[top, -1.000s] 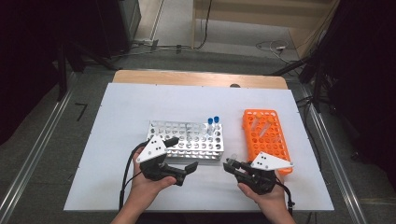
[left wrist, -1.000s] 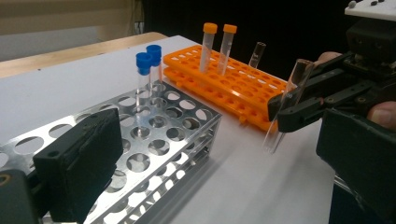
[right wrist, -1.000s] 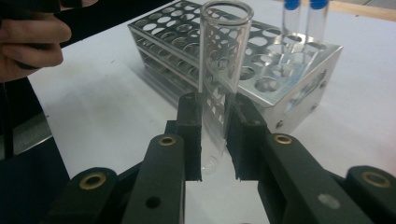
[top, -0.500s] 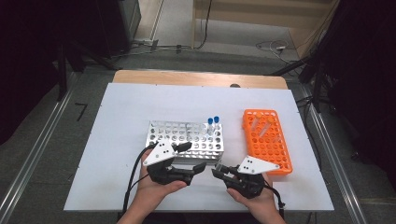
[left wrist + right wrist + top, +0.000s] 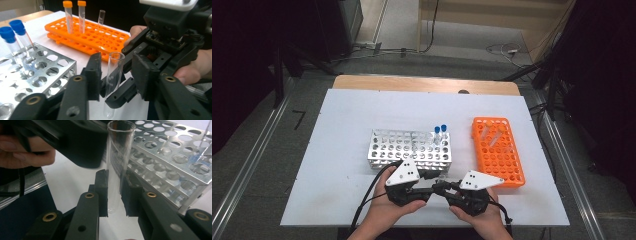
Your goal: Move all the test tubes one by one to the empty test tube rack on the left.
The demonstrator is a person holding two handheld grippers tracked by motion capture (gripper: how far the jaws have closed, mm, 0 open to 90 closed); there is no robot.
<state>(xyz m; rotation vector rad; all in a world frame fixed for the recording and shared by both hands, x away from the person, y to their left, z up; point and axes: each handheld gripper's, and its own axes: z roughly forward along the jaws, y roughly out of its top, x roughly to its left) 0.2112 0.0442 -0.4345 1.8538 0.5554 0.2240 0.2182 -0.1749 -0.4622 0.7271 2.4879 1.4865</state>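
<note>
Black plastic pads of the right gripper (image 5: 115, 195) are clenched on the lower part of a clear, uncapped glass-like test tube (image 5: 117, 165), which stands upright between them with its round bottom hanging free just above the white table top (image 5: 342, 125). In the high view this right gripper (image 5: 447, 189) sits at the near edge of the table, its nose pointing left toward the left gripper (image 5: 428, 186) — the two meet almost tip to tip just in front of the metal rack.

In the left gripper view the left gripper (image 5: 116, 75) has its jaws on either side of the same tube (image 5: 112, 80); they have just been closing, yet a gap shows at each side of the glass, so the pads do not press on it. Behind the tube, that view shows the right gripper's black body and the hand (image 5: 190, 72) that bears it.

Just beyond the grippers stands a silver perforated metal tube rack (image 5: 409, 150), with two blue-capped tubes (image 5: 440, 132) upright at its far right corner. To the right of it, a little apart, lies an orange plastic tube rack (image 5: 498, 152); the left gripper view shows two orange-capped tubes (image 5: 74, 16) and one uncapped clear tube (image 5: 101, 17) standing in it.
</note>
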